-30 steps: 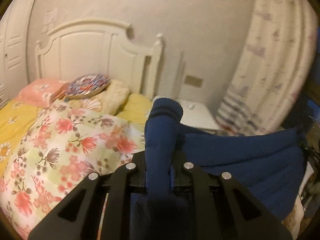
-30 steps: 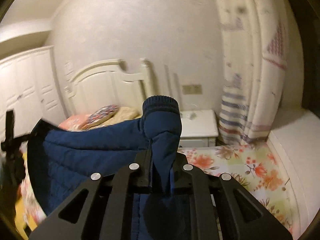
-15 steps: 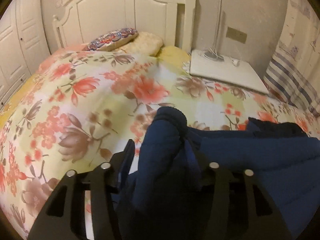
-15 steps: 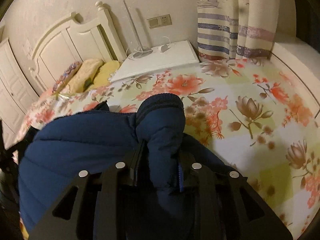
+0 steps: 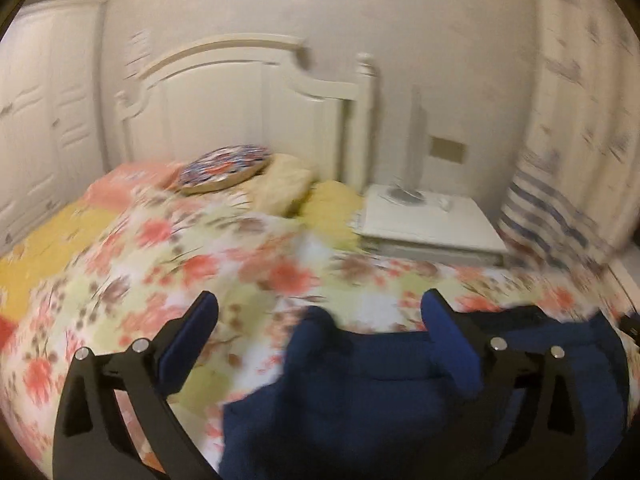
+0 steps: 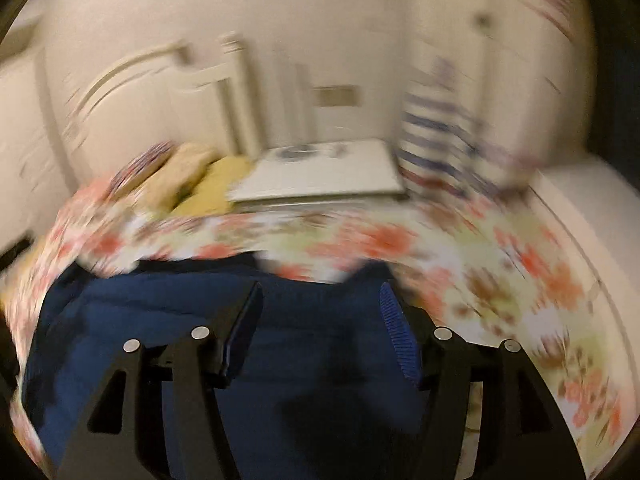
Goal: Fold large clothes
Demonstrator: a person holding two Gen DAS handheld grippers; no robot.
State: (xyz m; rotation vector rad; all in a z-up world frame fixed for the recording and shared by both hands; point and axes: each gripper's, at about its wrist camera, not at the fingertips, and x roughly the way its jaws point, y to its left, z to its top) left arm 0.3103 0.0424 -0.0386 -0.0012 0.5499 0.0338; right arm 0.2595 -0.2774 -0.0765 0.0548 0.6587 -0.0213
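Navy padded garment [image 5: 400,392] lies on floral quilted bedspread [image 5: 160,264], at 5 o'clock in left view; left gripper [image 5: 320,316] spread wide, gripping nothing. Right view: garment [image 6: 160,320] at 6 o'clock under right gripper [image 6: 320,300], fingers wide apart, unloaded.

I can read no text, label, brand, number or sign in either wrist view. Both views are blurred by motion. The brass-coloured rectangular wall plate [image 5: 448,149] beside the white wooden headboard [image 5: 256,112] carries no marking I can make out, and the striped and patterned pale curtain [image 5: 576,152] shows only smeared shapes. The floral quilt [image 6: 480,264] and the navy padded jacket [image 6: 304,360] bear no legible tag.
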